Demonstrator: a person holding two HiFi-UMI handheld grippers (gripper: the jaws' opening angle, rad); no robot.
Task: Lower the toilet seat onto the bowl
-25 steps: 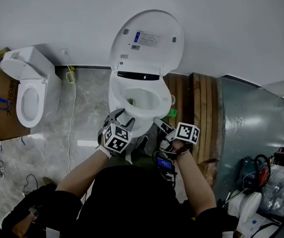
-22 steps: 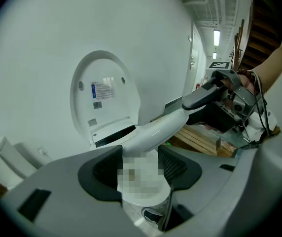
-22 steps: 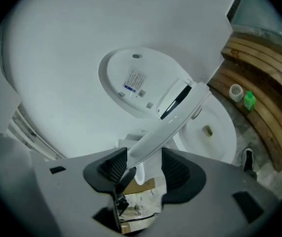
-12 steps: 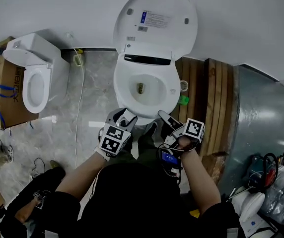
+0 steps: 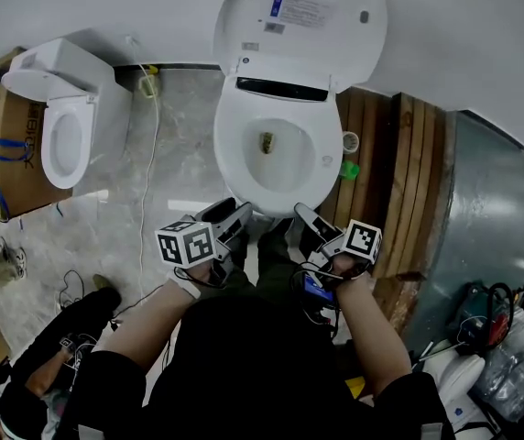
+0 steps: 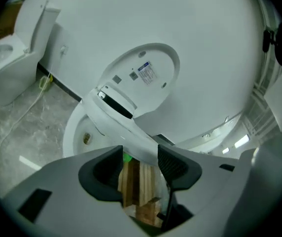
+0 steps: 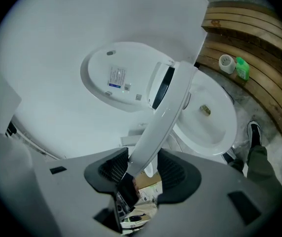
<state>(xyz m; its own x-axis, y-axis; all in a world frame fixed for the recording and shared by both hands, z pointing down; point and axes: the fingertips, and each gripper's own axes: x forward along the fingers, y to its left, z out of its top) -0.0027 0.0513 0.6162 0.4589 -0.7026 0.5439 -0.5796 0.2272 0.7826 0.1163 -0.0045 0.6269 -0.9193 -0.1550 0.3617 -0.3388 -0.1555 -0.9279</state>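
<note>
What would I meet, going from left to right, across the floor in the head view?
cardboard box → small toilet → large toilet → green object → wooden planks → grey metal sheet

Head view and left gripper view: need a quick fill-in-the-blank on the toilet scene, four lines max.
1. The lid of the toilet is ___, leaning on the wall.
2. In the head view, a second toilet stands to its ___.
3. The green object lies on ___ planks.
4. The toilet's ___ runs between the open jaws of the left gripper.

Missing words: raised; left; wooden; seat.
</note>
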